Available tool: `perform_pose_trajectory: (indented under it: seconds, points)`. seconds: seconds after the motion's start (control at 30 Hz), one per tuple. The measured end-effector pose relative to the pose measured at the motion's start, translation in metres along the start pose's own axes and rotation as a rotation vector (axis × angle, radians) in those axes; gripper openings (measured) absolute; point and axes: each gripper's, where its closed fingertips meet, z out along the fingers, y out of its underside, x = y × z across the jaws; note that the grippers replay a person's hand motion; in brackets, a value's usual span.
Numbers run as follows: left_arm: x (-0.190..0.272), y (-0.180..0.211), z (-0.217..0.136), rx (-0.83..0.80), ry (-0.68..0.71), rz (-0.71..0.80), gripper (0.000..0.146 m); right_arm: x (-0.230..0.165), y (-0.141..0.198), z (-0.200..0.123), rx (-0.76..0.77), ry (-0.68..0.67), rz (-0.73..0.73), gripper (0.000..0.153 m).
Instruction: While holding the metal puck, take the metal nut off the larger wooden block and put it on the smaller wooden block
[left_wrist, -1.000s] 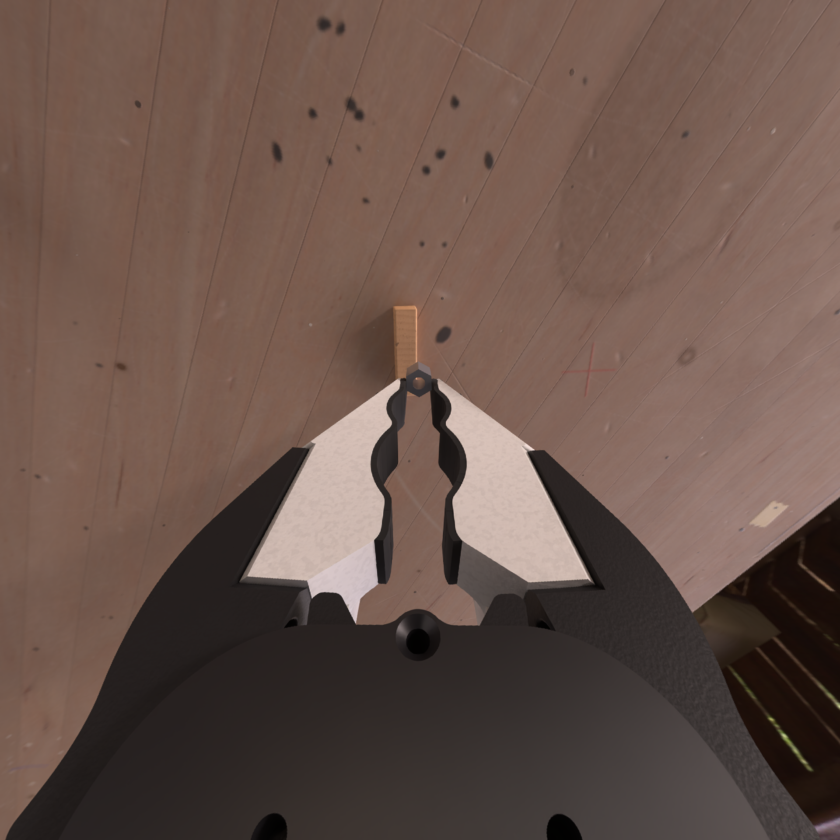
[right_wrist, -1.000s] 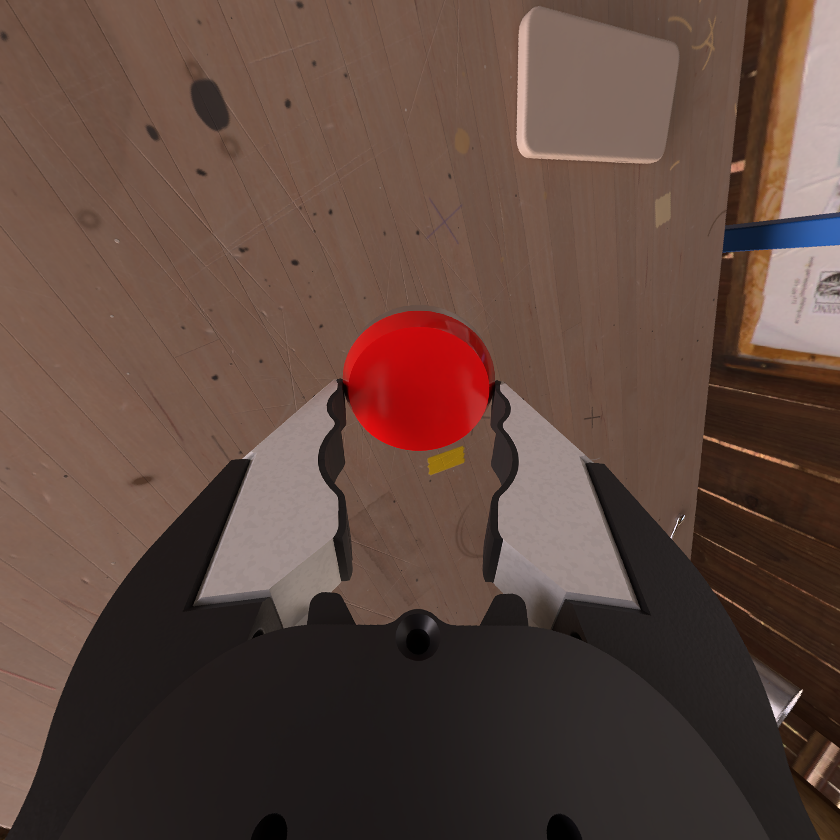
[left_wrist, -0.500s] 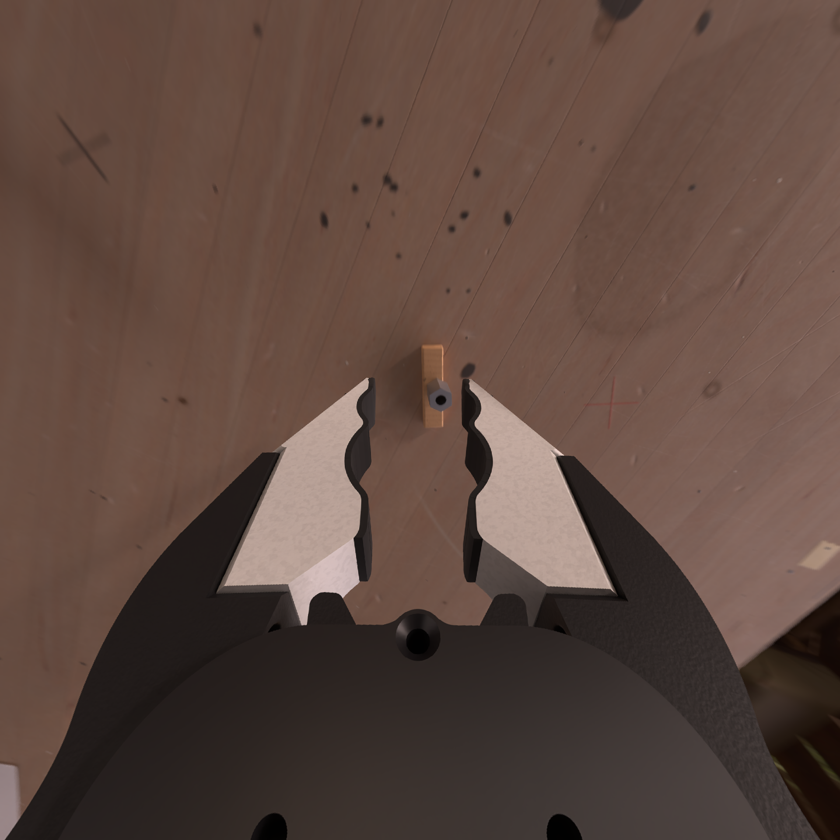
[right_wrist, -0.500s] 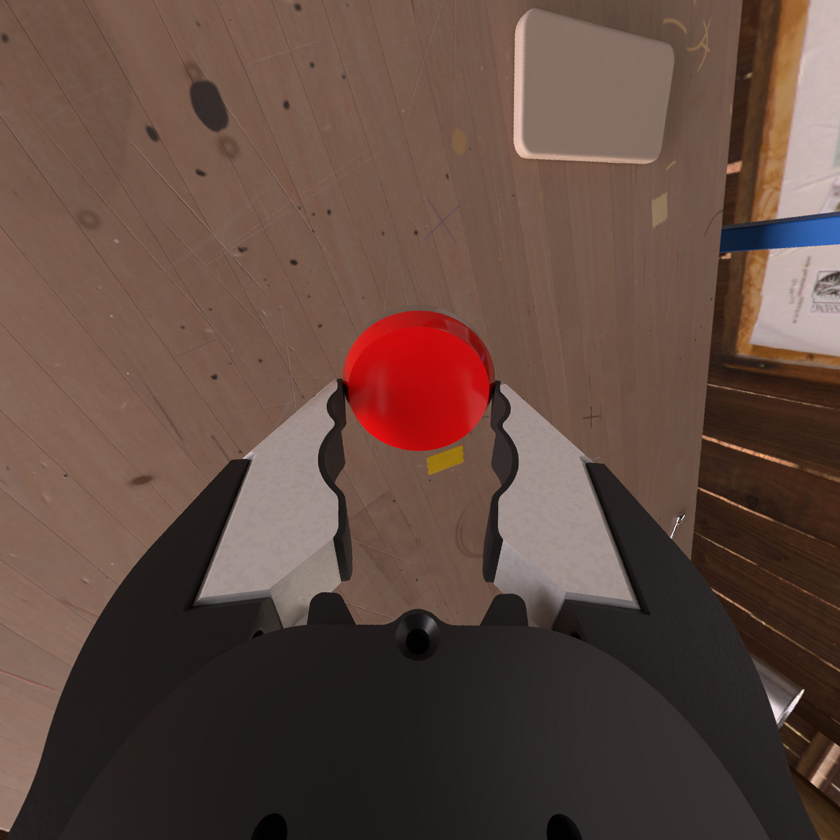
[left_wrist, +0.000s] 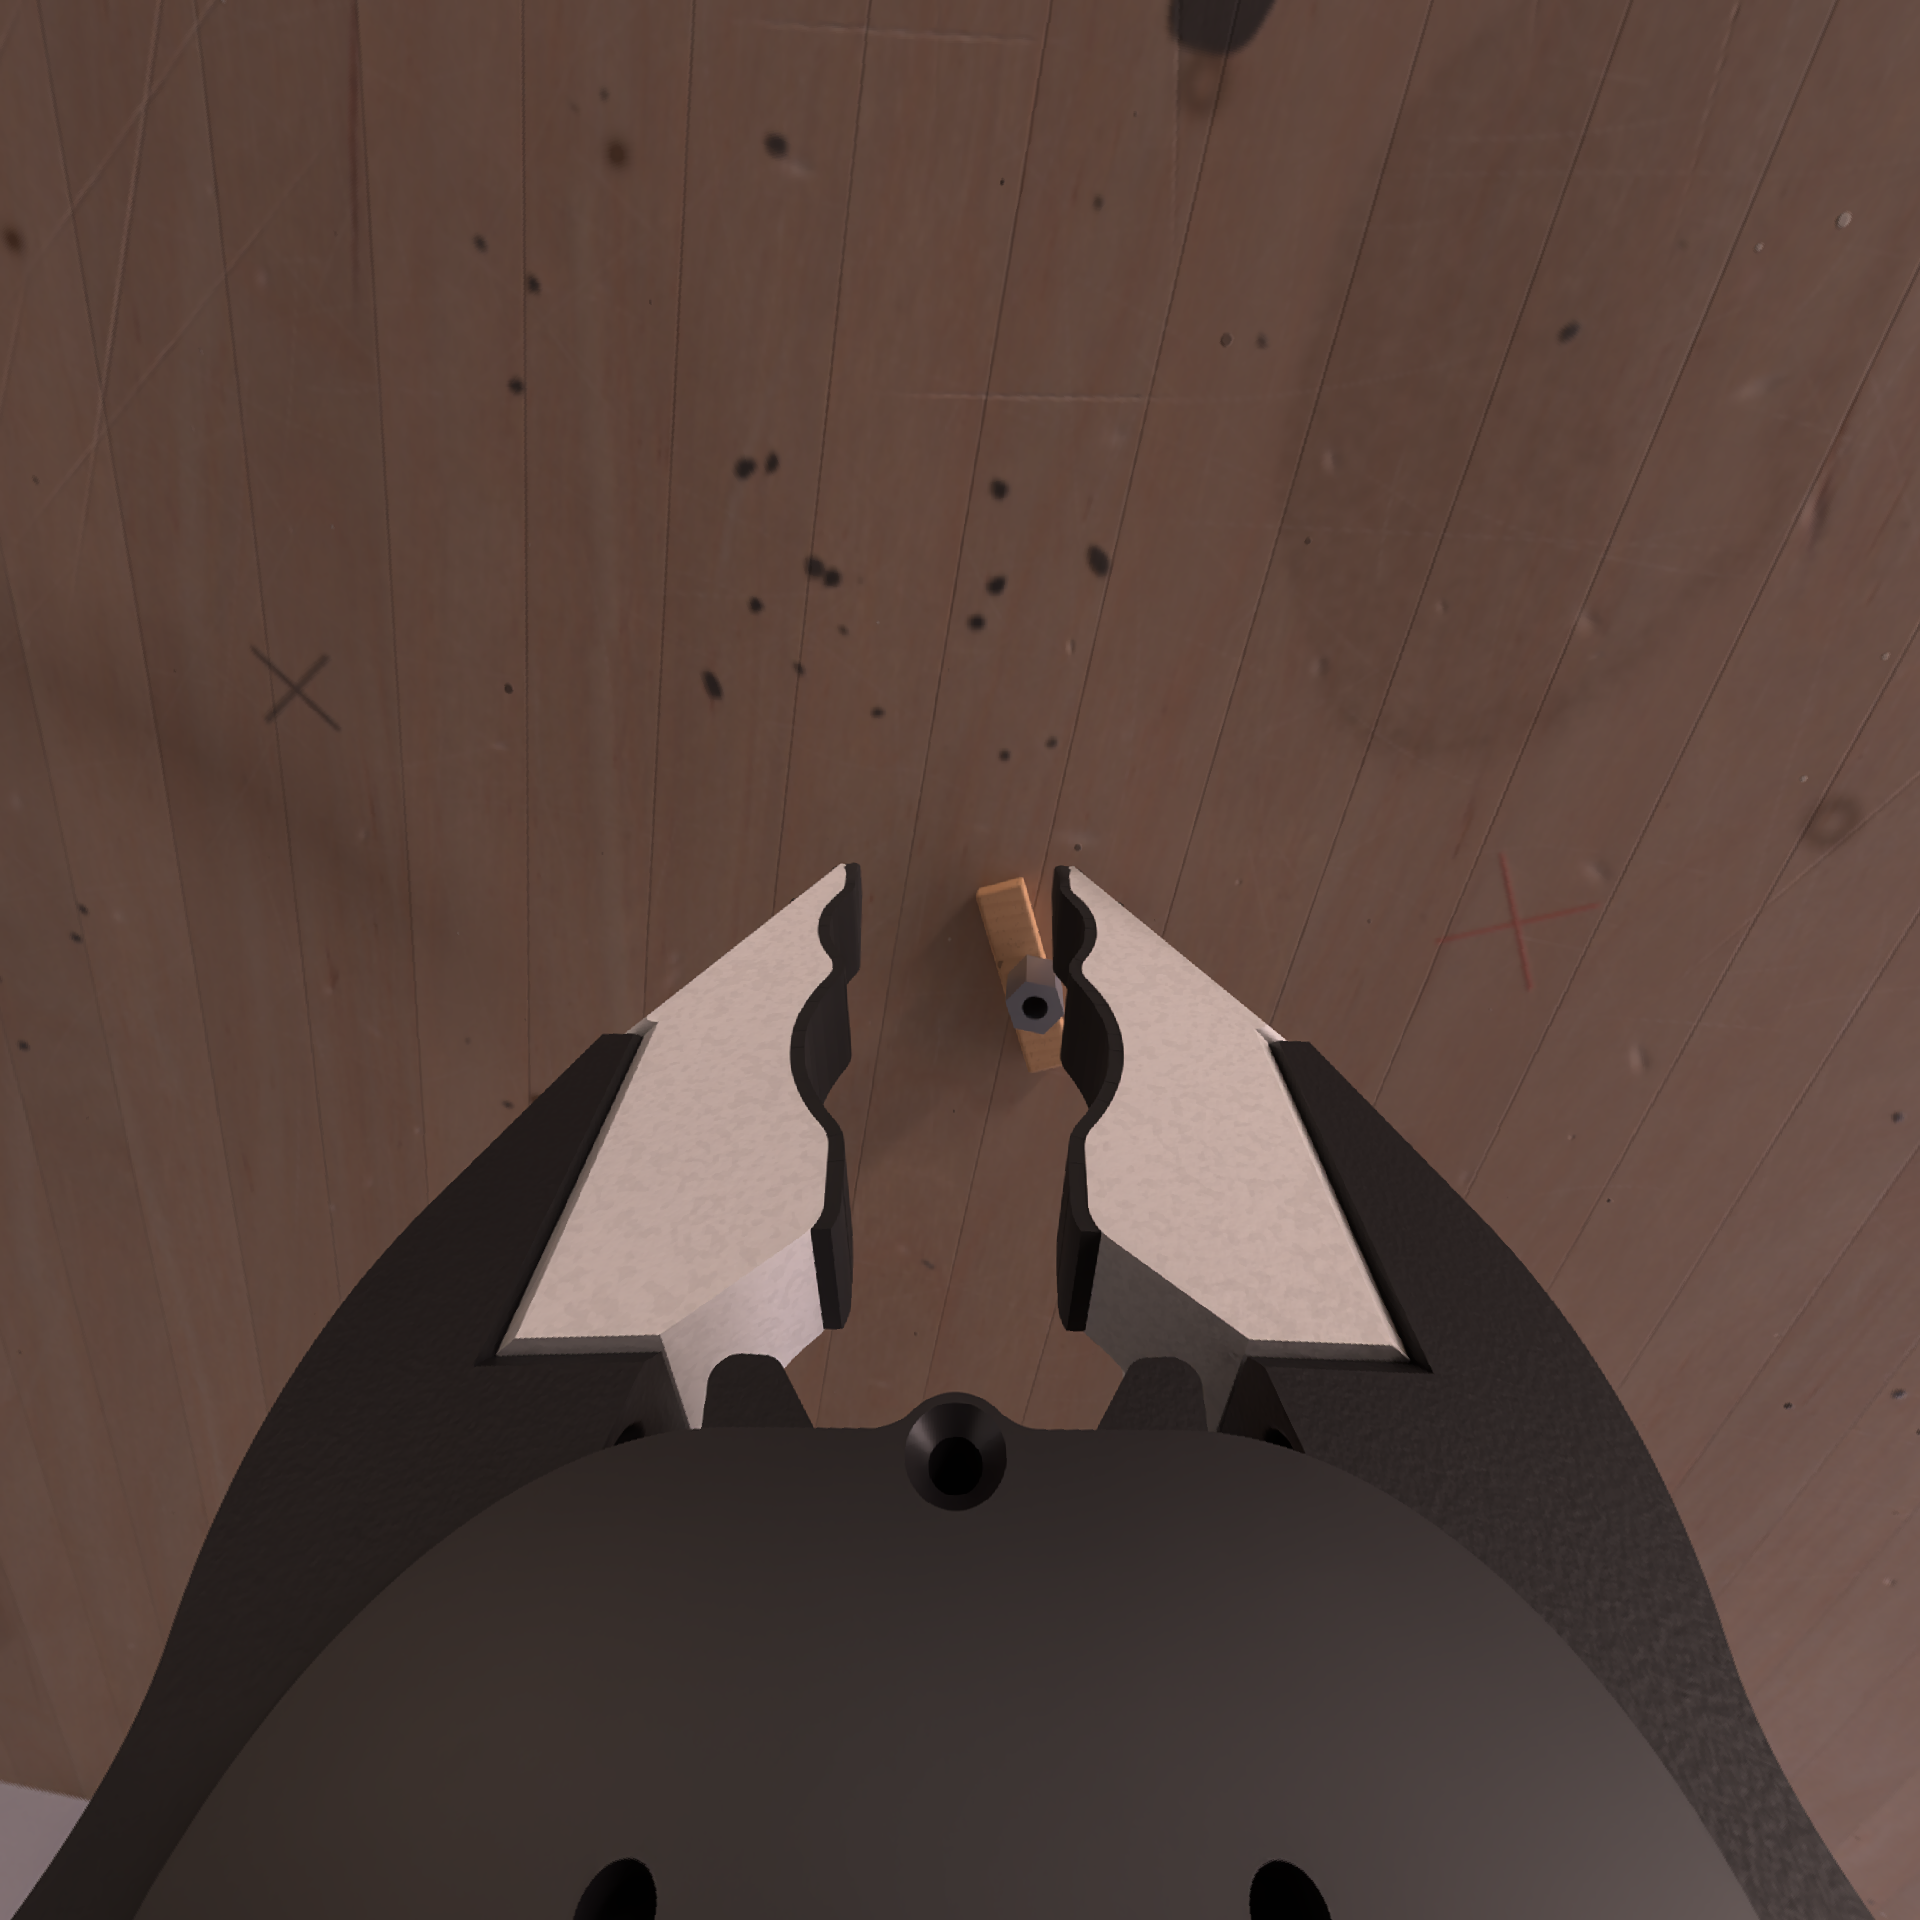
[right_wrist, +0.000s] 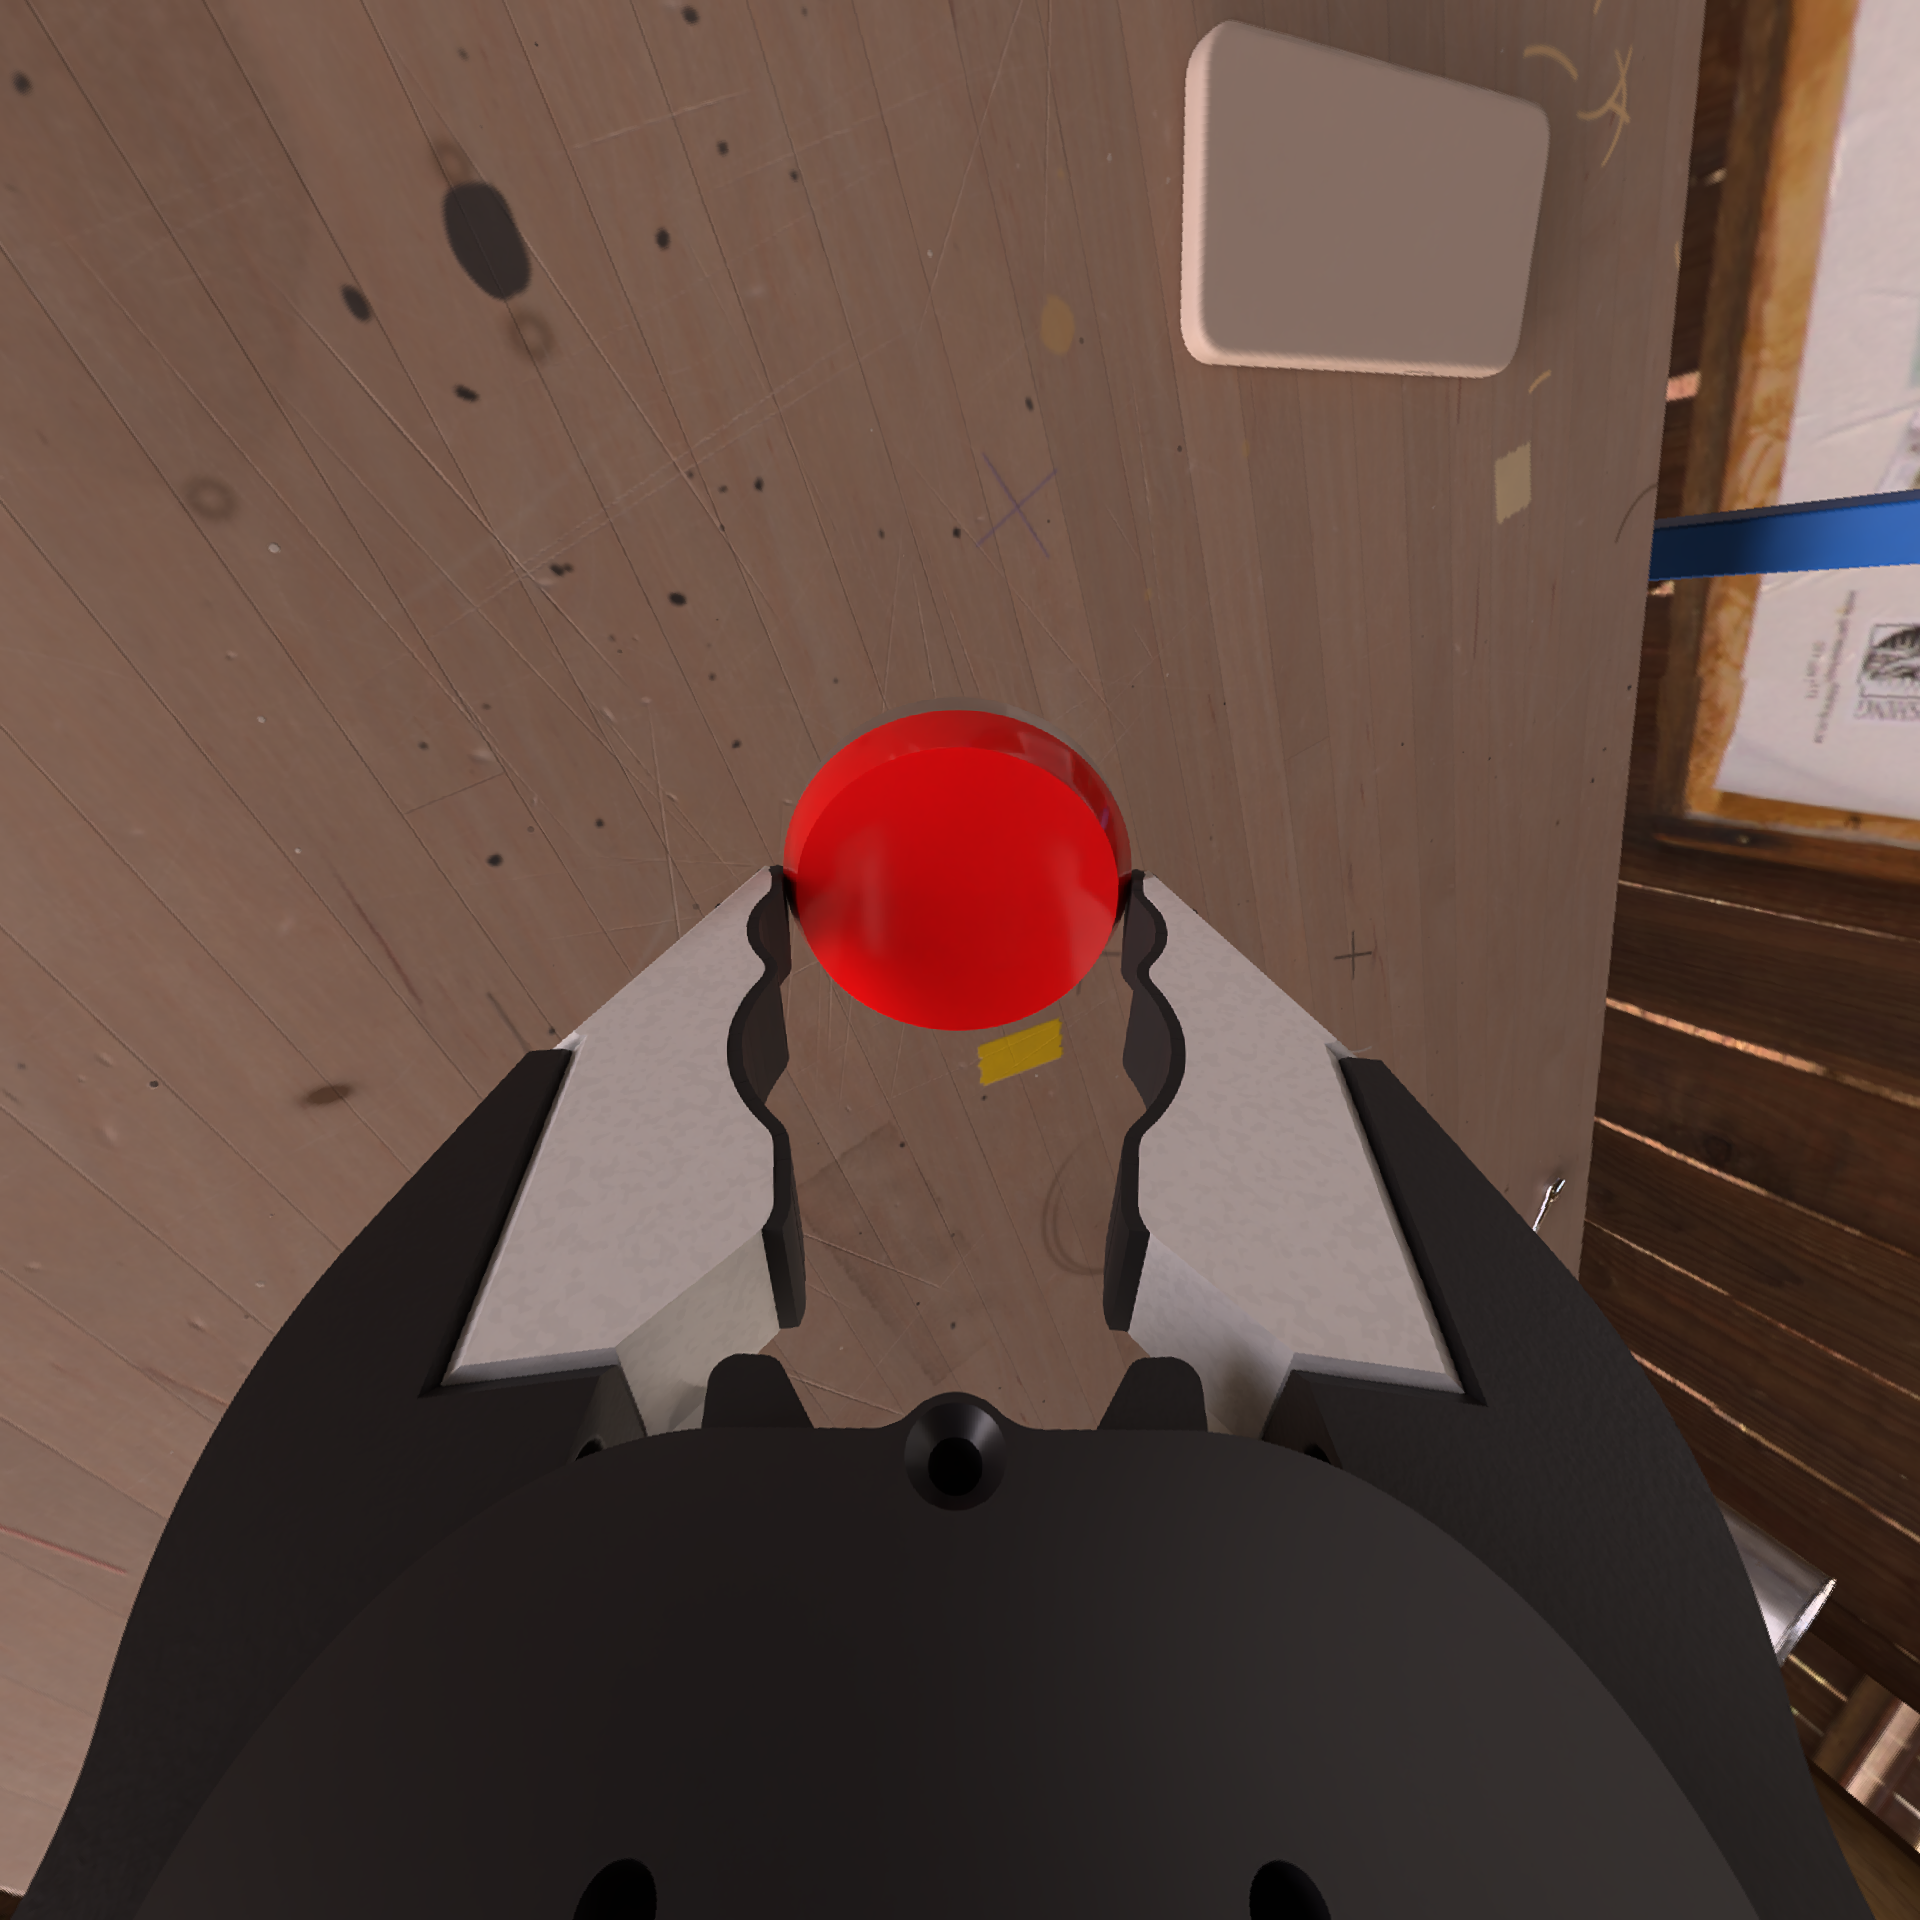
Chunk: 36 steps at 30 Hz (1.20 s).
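Observation:
In the left wrist view a small grey metal nut (left_wrist: 1035, 1005) sits on a thin, small orange wooden block (left_wrist: 1010, 925) that lies on the wooden table. My left gripper (left_wrist: 956, 883) is open and empty, high above them; the block and nut show in the gap, close to the right finger. In the right wrist view my right gripper (right_wrist: 954, 883) is shut on a round red puck (right_wrist: 954, 868), held at the fingertips above the table. The larger wooden block is not in view.
A pale rounded rectangular pad (right_wrist: 1361, 203) lies at the table's far right. A yellow tape strip (right_wrist: 1020, 1051) lies under the puck. The table's right edge (right_wrist: 1631, 727) drops to a dark slatted floor. A red cross mark (left_wrist: 1512, 920) is right of the block.
My left gripper let go of the nut, leaving it on the small block, then opened and drew back upward and to the left. The right gripper and puck stayed still.

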Motion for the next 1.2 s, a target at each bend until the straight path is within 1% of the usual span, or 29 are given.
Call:
perform_pose_trajectory:
  seconds: [0.1,0.17,0.27,0.6,0.83,0.93,1.0,1.07,1.13,1.2]
  points:
    - [0.001,-0.003,0.002,0.016,0.005,0.016,0.030,-0.001,0.000,0.000,-0.002,-0.005,-0.001,0.065]
    - [0.002,0.000,0.003,0.002,0.008,0.025,0.021,-0.002,0.001,0.001,-0.004,-0.008,-0.002,0.065]
    - [0.002,0.001,0.002,0.003,0.011,0.019,0.014,-0.002,0.000,0.001,-0.003,-0.009,-0.002,0.065]
    - [0.001,0.000,0.003,0.015,0.011,0.024,0.004,-0.004,-0.004,0.002,-0.002,-0.015,-0.019,0.065]
    - [0.004,-0.004,-0.008,0.079,0.040,0.016,0.001,-0.014,-0.020,0.005,0.034,-0.039,-0.069,0.065]
    - [0.004,-0.008,-0.018,0.135,0.058,-0.009,0.000,-0.019,-0.038,0.007,0.080,-0.046,-0.107,0.065]
    - [0.004,-0.012,-0.026,0.183,0.074,-0.021,0.000,-0.026,-0.061,0.008,0.160,-0.063,-0.144,0.065]
    - [0.005,-0.015,-0.034,0.225,0.088,-0.027,0.000,-0.036,-0.093,0.010,0.277,-0.091,-0.171,0.065]
    - [0.004,-0.012,-0.037,0.225,0.081,-0.028,0.000,-0.049,-0.119,0.014,0.364,-0.144,-0.188,0.065]
    - [-0.001,-0.003,-0.036,0.186,0.048,-0.036,0.000,-0.059,-0.136,0.020,0.415,-0.161,-0.219,0.065]
